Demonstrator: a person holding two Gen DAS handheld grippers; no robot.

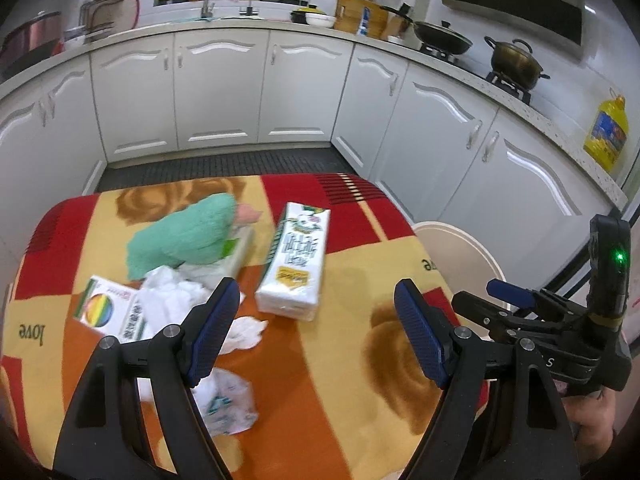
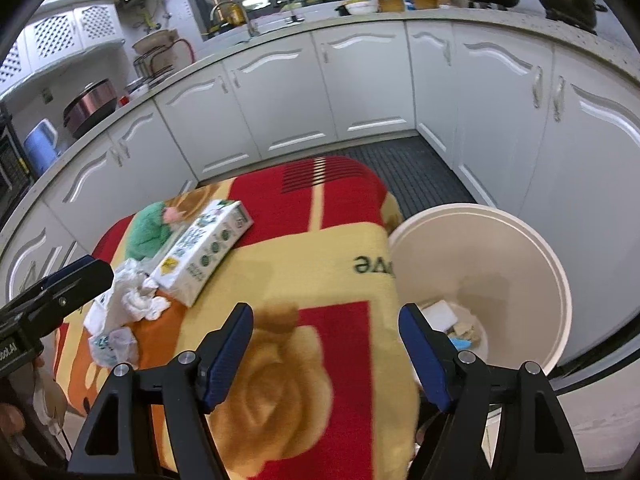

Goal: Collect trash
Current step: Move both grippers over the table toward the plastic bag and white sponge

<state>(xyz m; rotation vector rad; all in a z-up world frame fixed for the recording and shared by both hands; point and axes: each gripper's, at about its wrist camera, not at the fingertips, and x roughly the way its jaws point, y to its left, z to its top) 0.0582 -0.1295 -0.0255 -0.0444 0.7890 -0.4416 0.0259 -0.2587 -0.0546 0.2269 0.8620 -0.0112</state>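
Crumpled white tissues point(image 1: 176, 292) and a crumpled plastic wrapper point(image 1: 228, 404) lie on the red and yellow blanket-covered table point(image 1: 344, 360). They also show in the right wrist view as tissues point(image 2: 140, 300) and a wrapper point(image 2: 114, 346). My left gripper point(image 1: 320, 332) is open and empty above the table, just right of the tissues. My right gripper point(image 2: 326, 344) is open and empty over the table's right edge. A white trash bin point(image 2: 532, 256) stands on the floor to the right, with some scraps inside.
A tissue pack point(image 1: 294, 264) lies mid-table, a green towel point(image 1: 184, 236) behind the tissues, and a rainbow-printed box point(image 1: 108, 308) at left. White kitchen cabinets point(image 1: 300, 88) curve around behind. The bin's rim shows in the left wrist view point(image 1: 452, 236).
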